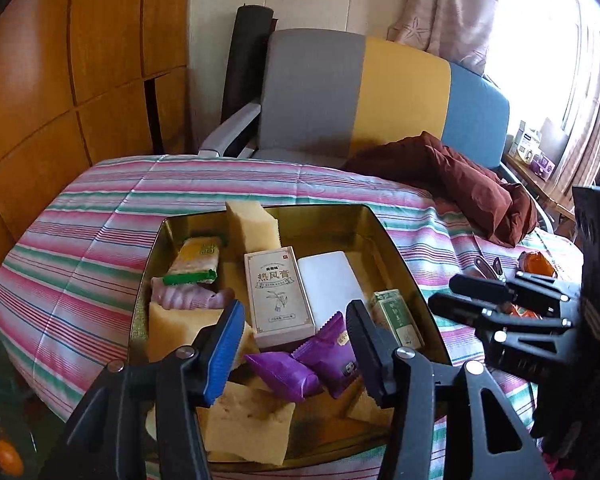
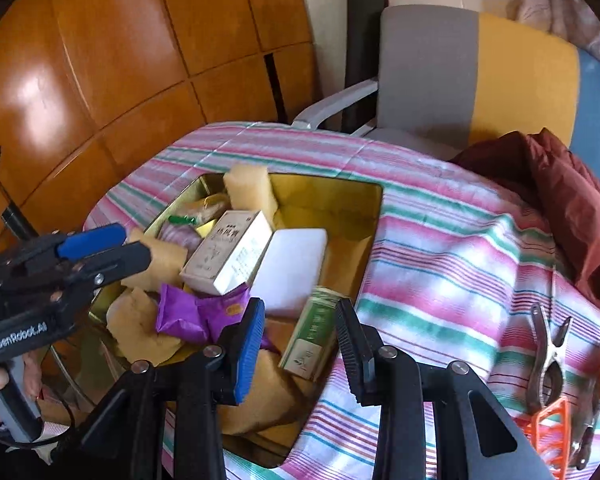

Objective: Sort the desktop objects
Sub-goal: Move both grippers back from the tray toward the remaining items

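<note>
Sorting over the gold rectangular metal tin [image 1: 364,216] on the striped worktop.
Left tool [image 1: 292,344] spread, empty, above 2 purple foil packets [image 1: 300,364]: light, crinkly, slippery, best pinched across the middle, long axes slanting across the tin. Right tool [image 2: 300,344] looks empty, gap narrow.

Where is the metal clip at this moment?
In the right wrist view, the metal clip lies on the striped cloth at the right, outside the tin, beside an orange plastic piece.

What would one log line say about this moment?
left tongs: open, empty, above purple packets in gold tin | right tongs: narrowly apart, empty, near green box | metal clamp: outside tin, on striped cloth
</note>
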### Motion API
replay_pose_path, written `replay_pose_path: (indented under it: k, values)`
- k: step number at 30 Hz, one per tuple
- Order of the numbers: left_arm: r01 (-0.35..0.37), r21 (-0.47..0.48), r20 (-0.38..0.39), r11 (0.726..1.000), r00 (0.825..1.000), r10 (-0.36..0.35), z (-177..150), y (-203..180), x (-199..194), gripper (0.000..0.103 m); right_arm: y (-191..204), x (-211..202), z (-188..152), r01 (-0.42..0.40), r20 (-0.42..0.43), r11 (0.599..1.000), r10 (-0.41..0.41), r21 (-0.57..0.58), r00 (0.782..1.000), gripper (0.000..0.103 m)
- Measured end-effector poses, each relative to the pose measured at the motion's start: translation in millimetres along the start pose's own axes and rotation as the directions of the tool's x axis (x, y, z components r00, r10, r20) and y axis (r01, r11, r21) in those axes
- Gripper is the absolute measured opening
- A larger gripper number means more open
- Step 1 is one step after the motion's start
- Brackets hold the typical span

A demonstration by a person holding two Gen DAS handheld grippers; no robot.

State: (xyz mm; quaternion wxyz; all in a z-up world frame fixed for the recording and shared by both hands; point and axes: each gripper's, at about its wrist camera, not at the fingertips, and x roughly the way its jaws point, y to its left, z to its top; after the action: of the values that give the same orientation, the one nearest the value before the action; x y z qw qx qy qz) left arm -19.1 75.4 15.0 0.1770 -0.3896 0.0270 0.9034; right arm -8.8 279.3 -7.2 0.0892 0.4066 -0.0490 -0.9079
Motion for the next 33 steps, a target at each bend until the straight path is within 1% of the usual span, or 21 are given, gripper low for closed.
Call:
replay_pose_path:
  k: [5,7,9,10,12,13,15,18,22,25,30,33]
  values:
    - [-0.001,0.016,0.009,1.0,1.0,0.001,-2.6,-3.2,-7.3,0.054,-3.8,-13.0,2.9,0.027,0.037,1.0,-0.027,0.012,0.999,0.038]
    - [0.0,0.021,0.015,1.0,1.0,-0.001,-3.6,-4.0,-10.3,0.054,-5.8,-19.1,4.3,0.043,0.06,0.999,-0.044,0.017,0.997,0.043]
    - [-0.006,0.029,0.022,1.0,1.0,0.005,-3.6,-5.8,-12.8,0.054,-6.6,-26.5,5.8,0.069,0.087,0.997,-0.071,0.018,0.994,0.055]
    - [-0.004,0.032,0.023,0.999,1.0,0.004,-3.5,-6.1,-13.0,0.054,-7.2,-29.6,6.7,0.082,0.099,0.996,-0.083,0.019,0.992,0.059]
    - [-0.004,0.039,0.03,0.999,1.0,0.003,-3.4,-7.6,-15.8,0.054,-9.0,-39.2,8.9,0.121,0.131,0.992,-0.123,0.026,0.984,0.072]
    - [-0.003,0.042,0.034,0.999,0.999,0.002,-3.2,-8.2,-16.4,0.054,-9.8,-42.9,9.9,0.132,0.138,0.991,-0.135,0.029,0.981,0.074]
    - [-0.002,0.057,0.04,0.998,0.999,-0.001,-3.1,-11.0,-17.9,0.054,-13.3,-52.9,12.3,0.168,0.158,0.985,-0.173,0.044,0.972,0.081]
    - [0.007,0.071,0.045,0.997,0.999,-0.01,-3.3,-15.3,-19.1,0.054,-22.4,-69.6,15.9,0.205,0.182,0.975,-0.217,0.081,0.959,0.086]
    - [0.025,0.087,0.038,0.996,0.999,-0.028,-3.7,-22.4,-17.0,0.054,-41.8,-95.6,14.6,0.241,0.203,0.959,-0.267,0.147,0.942,0.088]
    - [0.038,0.108,0.029,0.993,0.999,-0.041,-3.8,-30.7,-13.9,0.054,-57.2,-112.3,8.4,0.276,0.201,0.946,-0.308,0.172,0.93,0.088]
    - [0.069,0.148,0.013,0.987,0.997,-0.072,-1.4,-49.2,-6.8,0.054,-88.5,-140.0,-8.4,0.342,0.171,0.913,-0.382,0.222,0.908,0.088]
    - [0.085,0.175,0.008,0.981,0.996,-0.088,0.6,-61.6,-3.2,0.054,-112.7,-159.2,-23.3,0.38,0.148,0.884,-0.429,0.272,0.891,0.088]
